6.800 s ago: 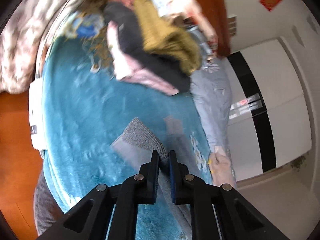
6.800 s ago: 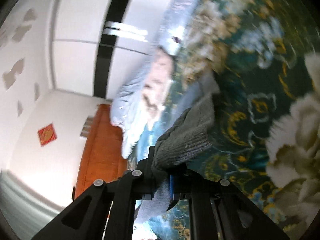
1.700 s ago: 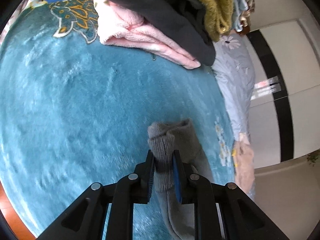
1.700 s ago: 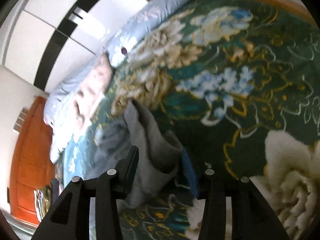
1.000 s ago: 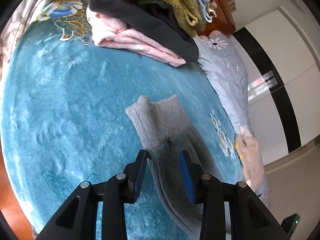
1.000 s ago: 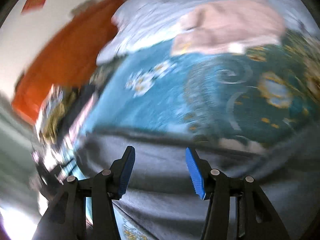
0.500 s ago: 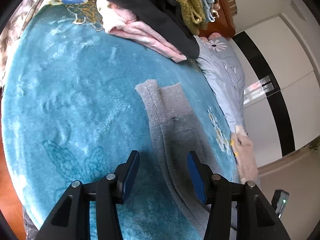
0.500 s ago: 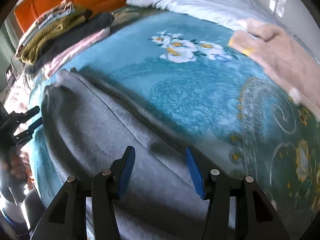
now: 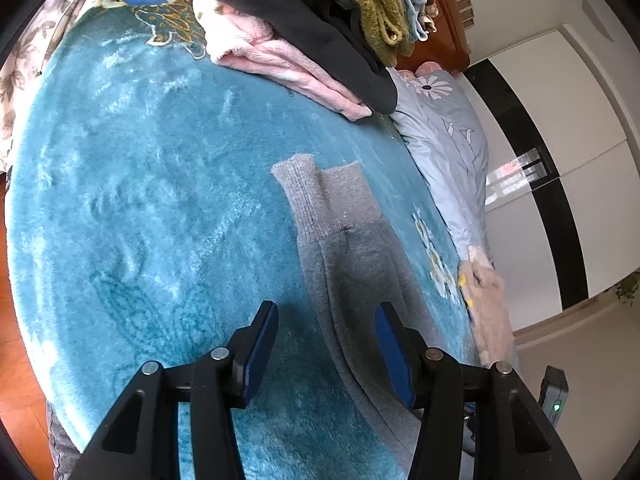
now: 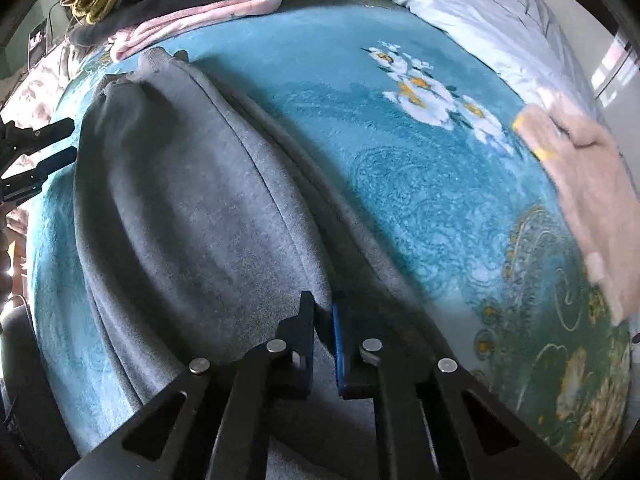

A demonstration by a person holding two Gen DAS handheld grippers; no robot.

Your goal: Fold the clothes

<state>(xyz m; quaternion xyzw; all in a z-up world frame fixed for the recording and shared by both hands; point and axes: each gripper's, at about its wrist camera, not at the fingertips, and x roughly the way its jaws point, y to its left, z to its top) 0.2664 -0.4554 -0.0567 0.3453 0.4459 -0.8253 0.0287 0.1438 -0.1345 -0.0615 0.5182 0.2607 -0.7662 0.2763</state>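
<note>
The right gripper is now pinched shut on a ridge of the grey trousers; half a second ago its jaws stood apart above the cloth. The left gripper has let go of the ribbed cuffs and hangs open over the legs. The trousers lie lengthwise, legs doubled, on the teal blanket. Beyond sits a stack of folded clothes. Judgement: one fold is laid; a crosswise fold likely follows.
</note>
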